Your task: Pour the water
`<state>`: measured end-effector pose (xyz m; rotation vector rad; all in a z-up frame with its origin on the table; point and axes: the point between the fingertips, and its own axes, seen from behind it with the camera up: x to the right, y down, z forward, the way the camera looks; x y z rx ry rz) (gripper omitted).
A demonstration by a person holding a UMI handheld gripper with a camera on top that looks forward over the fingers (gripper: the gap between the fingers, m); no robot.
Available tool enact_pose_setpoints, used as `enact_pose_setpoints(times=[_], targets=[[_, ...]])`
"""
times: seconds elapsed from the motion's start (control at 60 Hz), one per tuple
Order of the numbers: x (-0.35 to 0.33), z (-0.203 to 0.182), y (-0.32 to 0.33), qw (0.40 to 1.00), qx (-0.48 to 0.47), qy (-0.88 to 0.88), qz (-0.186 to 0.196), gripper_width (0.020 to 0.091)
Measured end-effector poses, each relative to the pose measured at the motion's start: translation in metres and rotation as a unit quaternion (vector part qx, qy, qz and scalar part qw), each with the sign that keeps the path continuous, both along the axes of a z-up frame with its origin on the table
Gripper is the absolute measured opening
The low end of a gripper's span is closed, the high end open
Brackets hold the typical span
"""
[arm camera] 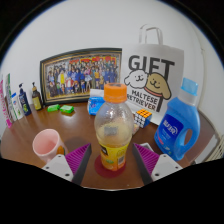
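Note:
A clear plastic bottle with an orange cap and a yellow label stands upright on a red coaster on the brown wooden table. My gripper is open. Its magenta pads flank the bottle's lower half, with a small gap showing on each side. A pink cup stands on the table to the left of the left finger, a little apart from it.
Behind the bottle are a framed group photo, a white gift bag, a Rubik's cube and a blue box. A blue detergent bottle stands at the right. Small bottles line the left.

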<state>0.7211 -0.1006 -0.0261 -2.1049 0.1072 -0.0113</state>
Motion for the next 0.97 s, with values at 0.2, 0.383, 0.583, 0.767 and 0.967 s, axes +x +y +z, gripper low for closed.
enact_pose_setpoints(times=[0.2, 0.383, 0.583, 0.767, 0.967], targets=[[-0.014, 0.043, -0.057, 0.999, -0.021, -0.028, -0.02, 0.086], [-0.049, 0.095, -0.138, 0.997, -0.043, -0.041, -0.053, 0.0853], [-0.092, 0.133, -0.202, 0.995, -0.051, -0.044, -0.078, 0.0852], [-0.117, 0.147, -0.225, 0.995, -0.043, -0.037, -0.085, 0.0855], [-0.12, 0.154, -0.23, 0.994, -0.042, -0.064, -0.083, 0.0856]])
